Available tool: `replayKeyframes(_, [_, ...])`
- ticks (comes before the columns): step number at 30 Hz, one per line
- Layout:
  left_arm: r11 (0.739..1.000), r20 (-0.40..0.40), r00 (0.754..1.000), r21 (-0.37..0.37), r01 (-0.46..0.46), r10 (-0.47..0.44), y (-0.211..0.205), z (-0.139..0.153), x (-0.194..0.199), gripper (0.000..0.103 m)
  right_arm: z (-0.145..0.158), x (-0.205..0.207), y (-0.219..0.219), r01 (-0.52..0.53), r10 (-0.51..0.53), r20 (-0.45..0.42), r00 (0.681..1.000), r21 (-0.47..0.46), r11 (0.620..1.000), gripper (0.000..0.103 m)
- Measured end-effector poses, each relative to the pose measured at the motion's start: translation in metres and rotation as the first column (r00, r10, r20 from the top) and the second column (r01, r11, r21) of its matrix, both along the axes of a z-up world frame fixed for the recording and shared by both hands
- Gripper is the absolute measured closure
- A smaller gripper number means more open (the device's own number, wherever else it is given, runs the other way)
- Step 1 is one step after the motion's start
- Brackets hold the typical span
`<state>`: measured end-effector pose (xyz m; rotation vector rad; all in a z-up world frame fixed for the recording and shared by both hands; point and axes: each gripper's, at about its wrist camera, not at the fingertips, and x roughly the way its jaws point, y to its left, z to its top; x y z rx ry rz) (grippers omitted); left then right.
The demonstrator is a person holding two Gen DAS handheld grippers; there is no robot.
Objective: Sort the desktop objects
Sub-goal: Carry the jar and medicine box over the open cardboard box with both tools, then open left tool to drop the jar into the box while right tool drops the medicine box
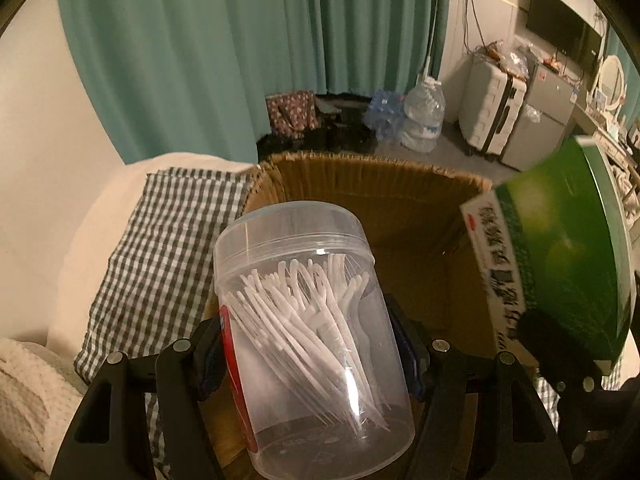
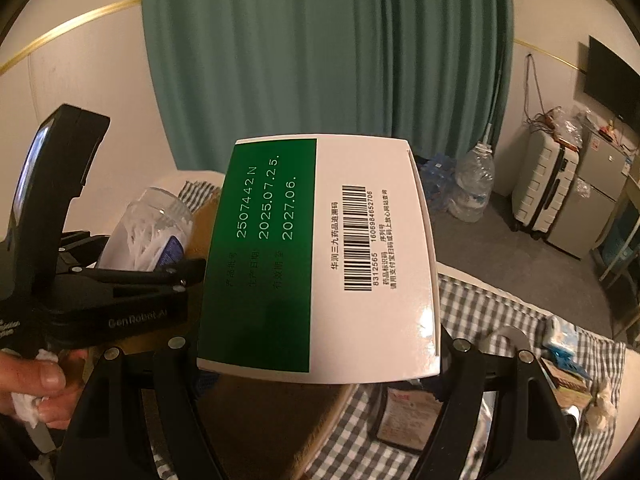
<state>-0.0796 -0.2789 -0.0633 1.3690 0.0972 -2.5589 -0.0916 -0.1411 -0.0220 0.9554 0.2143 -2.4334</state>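
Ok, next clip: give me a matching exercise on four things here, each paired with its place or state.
Things:
1. clear jar of floss picks
2. green and white box
3. cardboard box
4. checked cloth

Places or states:
A. open-topped, below and behind the jar
B. clamped in the right gripper
C. spread flat under the cardboard box
D. clamped in the left gripper

Pairs: 1-D, 2-B, 3-A, 4-C

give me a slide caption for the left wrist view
Left gripper holds a clear jar of floss picks over an open cardboard box.
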Motion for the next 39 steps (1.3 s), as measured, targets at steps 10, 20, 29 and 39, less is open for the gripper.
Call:
replayKeyframes(10, [0.999,0.058,0.998,0.036,-0.008,0.006,-0.011,-0.024,-0.008,0.033,-0.034,-0.017,-0.026,-0.063,0.057,0.086,0.995,0.063,0.996,0.026])
replayKeyframes(20, [1.0,0.018,1.0,0.023,-0.002,0.001,-0.004,-0.006,-0.005,0.023,-0.026,-0.011,-0.019,-0.064,0.061,0.054,0.997,0.065,0.996,0.021])
replayKeyframes(29, [1.0,-0.057,0.998,-0.022,-0.019,0.018,0.001,0.029,0.008,0.014,-0.004,0.009,-0.006,-0.072,0.074,-0.013,0.997,0.085,0.994,0.015])
replayKeyframes(39, [0.999,-0.117,0.993,-0.036,0.004,-0.008,0.023,0.059,0.021,0.01,0.027,0.023,0.019,-0.037,0.044,-0.099,0.994,0.07,0.997,0.009])
